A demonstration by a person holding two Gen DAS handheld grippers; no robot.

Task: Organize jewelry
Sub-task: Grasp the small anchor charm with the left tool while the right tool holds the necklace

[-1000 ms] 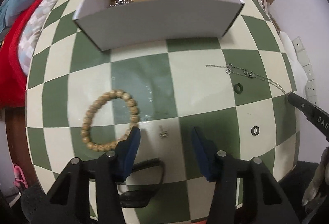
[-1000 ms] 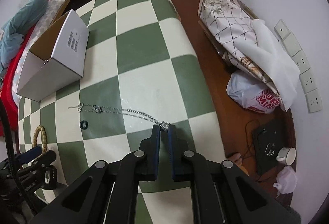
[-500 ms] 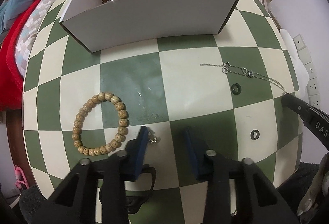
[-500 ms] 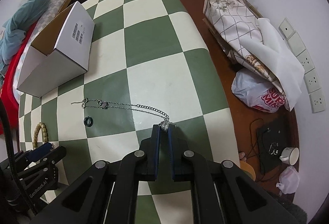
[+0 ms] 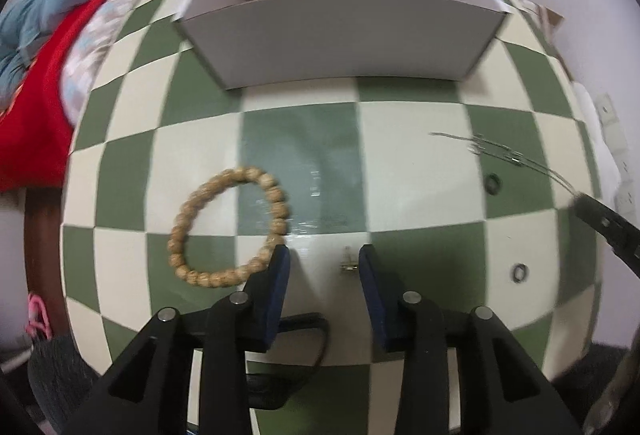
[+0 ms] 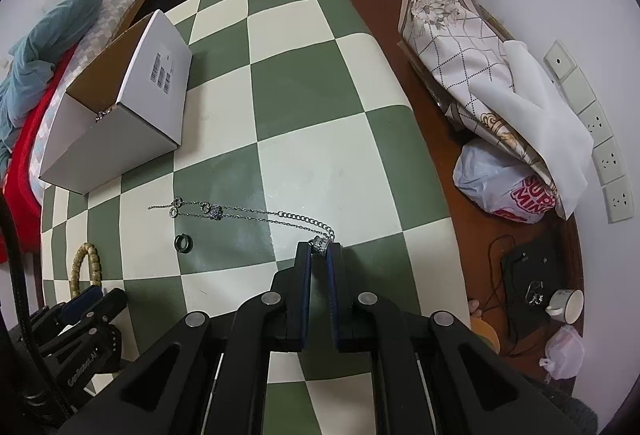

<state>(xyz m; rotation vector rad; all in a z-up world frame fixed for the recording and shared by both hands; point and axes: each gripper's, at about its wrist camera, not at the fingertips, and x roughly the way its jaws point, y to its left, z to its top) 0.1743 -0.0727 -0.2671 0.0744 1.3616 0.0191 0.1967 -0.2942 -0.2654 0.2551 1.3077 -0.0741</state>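
Note:
On the green and cream checked table [image 5: 404, 163] my left gripper [image 5: 323, 262] points down with its jaws opening. A small silver earring [image 5: 349, 261] lies between them, close to the right pad and free of both. A wooden bead bracelet [image 5: 188, 203] lies just left of the left finger. My right gripper [image 6: 320, 251] is shut on one end of a silver necklace [image 6: 248, 213], whose chain trails left over the table. Its tip [image 5: 588, 205] shows in the left wrist view. A dark ring [image 6: 183, 243] lies below the chain, and a second ring [image 5: 520, 271] nearer the edge.
An open white cardboard box [image 5: 340, 39] with jewelry inside stands at the table's far side. A bed with red and blue bedding [image 6: 36, 75] is on the left. Folded cloth [image 6: 460, 47], a plastic bag [image 6: 500, 179], wall sockets and a cup [image 6: 568, 305] lie beyond the right edge.
My left jaws narrowed beside the earring, then widened again; the earring now sits near the right pad instead of the left. The right gripper keeps its grip on the necklace end.

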